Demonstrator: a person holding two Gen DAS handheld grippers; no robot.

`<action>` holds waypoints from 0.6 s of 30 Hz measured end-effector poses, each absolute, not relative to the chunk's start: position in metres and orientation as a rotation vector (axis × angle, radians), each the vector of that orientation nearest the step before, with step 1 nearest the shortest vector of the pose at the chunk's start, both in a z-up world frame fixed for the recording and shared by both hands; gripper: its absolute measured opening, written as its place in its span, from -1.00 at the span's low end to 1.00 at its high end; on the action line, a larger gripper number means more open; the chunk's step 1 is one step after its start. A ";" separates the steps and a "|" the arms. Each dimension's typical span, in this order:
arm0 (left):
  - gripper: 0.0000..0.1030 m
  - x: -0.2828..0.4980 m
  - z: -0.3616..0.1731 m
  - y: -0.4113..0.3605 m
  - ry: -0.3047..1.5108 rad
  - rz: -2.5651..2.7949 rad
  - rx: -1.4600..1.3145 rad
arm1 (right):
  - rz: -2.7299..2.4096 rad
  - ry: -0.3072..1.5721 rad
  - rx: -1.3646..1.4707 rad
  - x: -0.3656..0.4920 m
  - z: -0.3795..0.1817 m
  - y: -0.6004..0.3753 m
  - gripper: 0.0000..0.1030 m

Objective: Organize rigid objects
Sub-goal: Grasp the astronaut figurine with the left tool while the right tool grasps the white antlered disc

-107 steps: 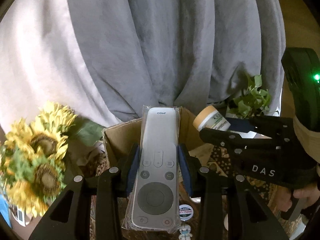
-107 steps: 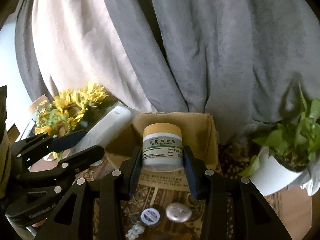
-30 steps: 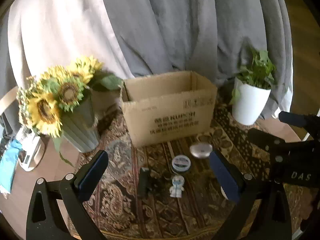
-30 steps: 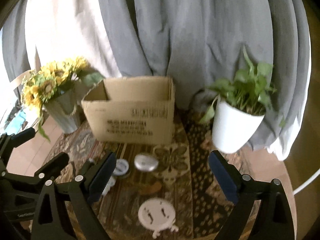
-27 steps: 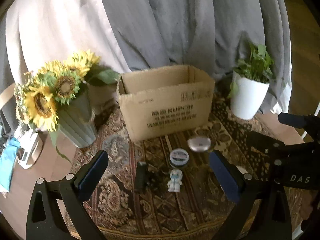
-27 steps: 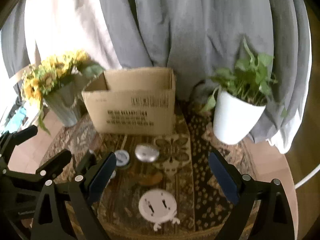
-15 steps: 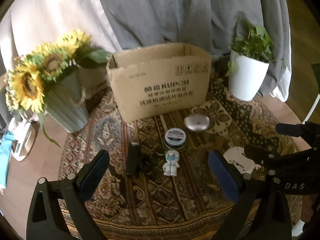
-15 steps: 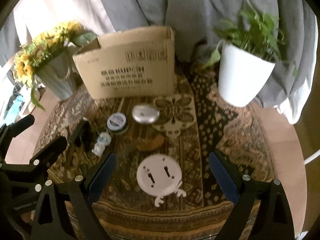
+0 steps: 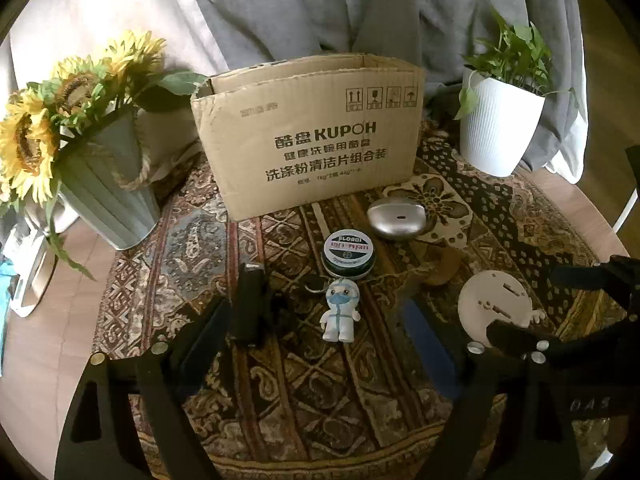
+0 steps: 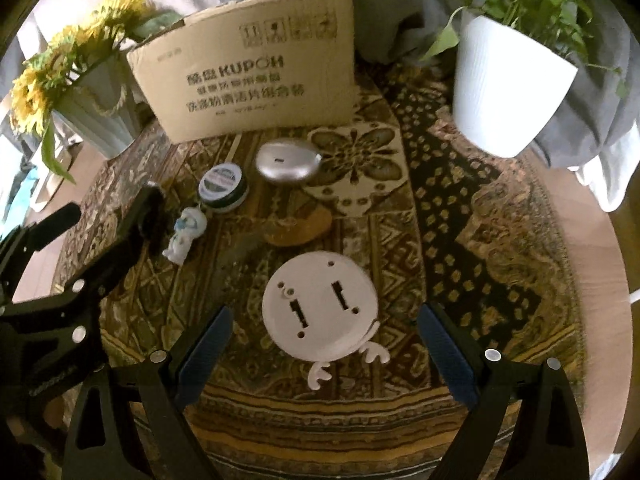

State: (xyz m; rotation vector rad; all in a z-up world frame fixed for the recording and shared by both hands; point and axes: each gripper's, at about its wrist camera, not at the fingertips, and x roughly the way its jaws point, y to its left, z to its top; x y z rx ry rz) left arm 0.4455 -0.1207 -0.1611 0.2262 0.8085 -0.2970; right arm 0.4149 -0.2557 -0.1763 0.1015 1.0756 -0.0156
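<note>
My left gripper (image 9: 316, 316) hangs low over the patterned cloth. Its jaws are closing, and a small white figurine (image 9: 340, 314) lies between the fingers without touching the pads. A black oblong object (image 9: 248, 304) lies by the left finger. My right gripper (image 10: 324, 318) is open around a white round disc (image 10: 320, 308), its pads clear of the rim. A round tin (image 9: 348, 250), a silver oval piece (image 9: 396, 218) and a brown piece (image 10: 300, 226) lie in front of the open cardboard box (image 9: 308, 136).
A ribbed vase of sunflowers (image 9: 100, 184) stands left of the box. A white plant pot (image 9: 496, 128) stands to its right. Grey curtains hang behind. The round table's edge (image 10: 592, 320) curves close on the right.
Both grippers have sunk toward the table and tilted down. The left jaws have narrowed around the figurine. The remote and the jar held earlier are gone from the jaws.
</note>
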 end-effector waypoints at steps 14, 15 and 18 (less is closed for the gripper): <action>0.36 0.471 -0.200 -0.136 0.861 -0.342 0.245 | 0.038 1.057 0.104 0.424 -0.203 -0.249 0.82; 0.33 0.472 -0.203 -0.136 0.868 -0.344 0.244 | 0.037 1.059 0.105 0.425 -0.204 -0.249 0.81; 0.28 0.478 -0.211 -0.137 0.895 -0.350 0.229 | 0.030 1.060 0.101 0.429 -0.209 -0.251 0.78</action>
